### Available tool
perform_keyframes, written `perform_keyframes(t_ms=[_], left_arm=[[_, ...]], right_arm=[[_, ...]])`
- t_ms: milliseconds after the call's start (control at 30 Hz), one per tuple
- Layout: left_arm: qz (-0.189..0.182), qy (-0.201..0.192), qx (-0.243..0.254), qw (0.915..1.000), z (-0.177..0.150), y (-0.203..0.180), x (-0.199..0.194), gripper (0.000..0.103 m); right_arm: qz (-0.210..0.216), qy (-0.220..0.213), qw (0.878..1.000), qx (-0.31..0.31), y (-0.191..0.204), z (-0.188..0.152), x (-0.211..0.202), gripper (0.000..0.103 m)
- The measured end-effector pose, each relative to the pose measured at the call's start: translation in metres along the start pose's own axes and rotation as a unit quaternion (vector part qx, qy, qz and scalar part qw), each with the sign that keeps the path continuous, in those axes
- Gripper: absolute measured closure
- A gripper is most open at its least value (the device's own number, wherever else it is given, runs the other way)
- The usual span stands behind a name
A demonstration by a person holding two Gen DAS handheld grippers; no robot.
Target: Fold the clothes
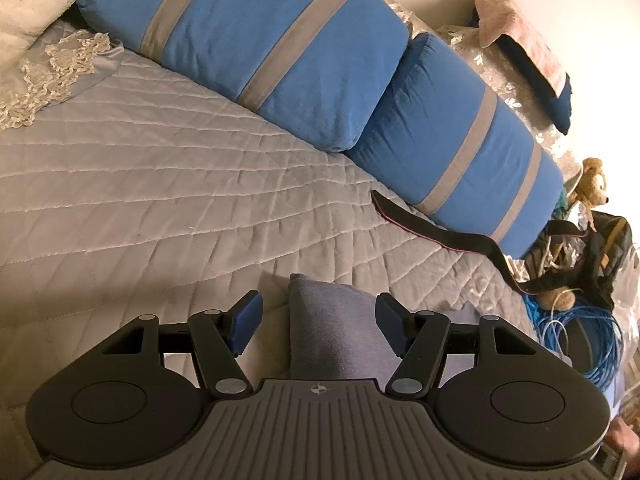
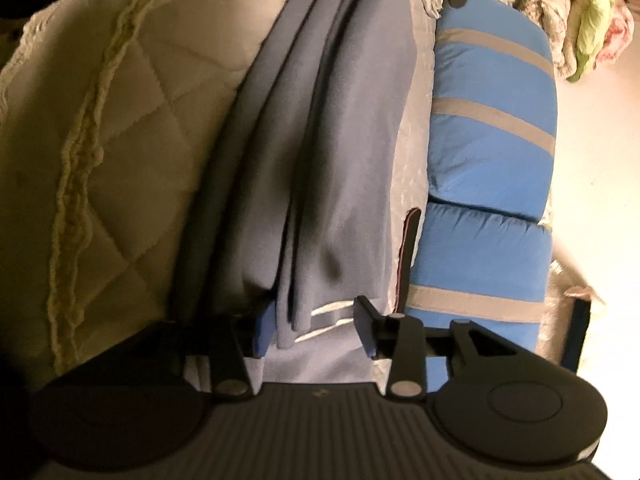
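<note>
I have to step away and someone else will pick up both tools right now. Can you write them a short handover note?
Left tool: open, jaws either side of a raised corner of the grey-blue garment, not gripping it.
Right tool: open, jaws around the garment's bunched end with the white stripes, not clamped.
The garment lies in long loose folds on the quilted bedspread, beside the blue striped pillows. A dark strap lies near the pillows.
Done: no neat fold visible.
Left: grip both ends, spread flat, then fold.
</note>
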State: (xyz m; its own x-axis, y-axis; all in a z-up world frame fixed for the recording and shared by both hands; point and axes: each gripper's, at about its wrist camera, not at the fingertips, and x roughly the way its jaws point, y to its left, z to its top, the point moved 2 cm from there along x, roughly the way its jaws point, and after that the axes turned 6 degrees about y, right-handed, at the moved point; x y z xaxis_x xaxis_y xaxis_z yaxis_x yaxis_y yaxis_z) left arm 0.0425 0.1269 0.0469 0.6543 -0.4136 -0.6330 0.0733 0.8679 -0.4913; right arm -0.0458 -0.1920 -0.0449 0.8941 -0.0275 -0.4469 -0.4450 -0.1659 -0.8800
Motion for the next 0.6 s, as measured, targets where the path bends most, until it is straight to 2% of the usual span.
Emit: perform_keyframes(t_ms=[33,133,267,467,600], left_arm=[[0.000,0.001,0.000,1.0000,0.000,0.000,0.000,0.042],[0.003,0.004,-0.003,1.0000,0.000,0.001,0.001,0.042],[0.004,0.013,-0.010,0.9998,-0.001,0.003,0.003,0.042],[-0.021,0.037,-0.019,0.9989,-0.003,0.005,0.008,0.042],[-0.011,0.021,0.057,0.9981,-0.013,-0.016,-0.007,0.042]], right_arm=[[-0.003,-0.002,1.000,-0.004,0.002,0.001,0.001,0.052],[0.011,-0.010,1.000,-0.004,0.003,0.000,0.000,0.078],[0.018,-0.022,1.000,0.005,-0.006,-0.004,-0.005,0.090],[0.016,-0.028,0.999,0.023,-0.022,-0.008,-0.012,0.091],[0.018,-0.028,0.999,0.040,-0.028,-0.010,-0.010,0.090]])
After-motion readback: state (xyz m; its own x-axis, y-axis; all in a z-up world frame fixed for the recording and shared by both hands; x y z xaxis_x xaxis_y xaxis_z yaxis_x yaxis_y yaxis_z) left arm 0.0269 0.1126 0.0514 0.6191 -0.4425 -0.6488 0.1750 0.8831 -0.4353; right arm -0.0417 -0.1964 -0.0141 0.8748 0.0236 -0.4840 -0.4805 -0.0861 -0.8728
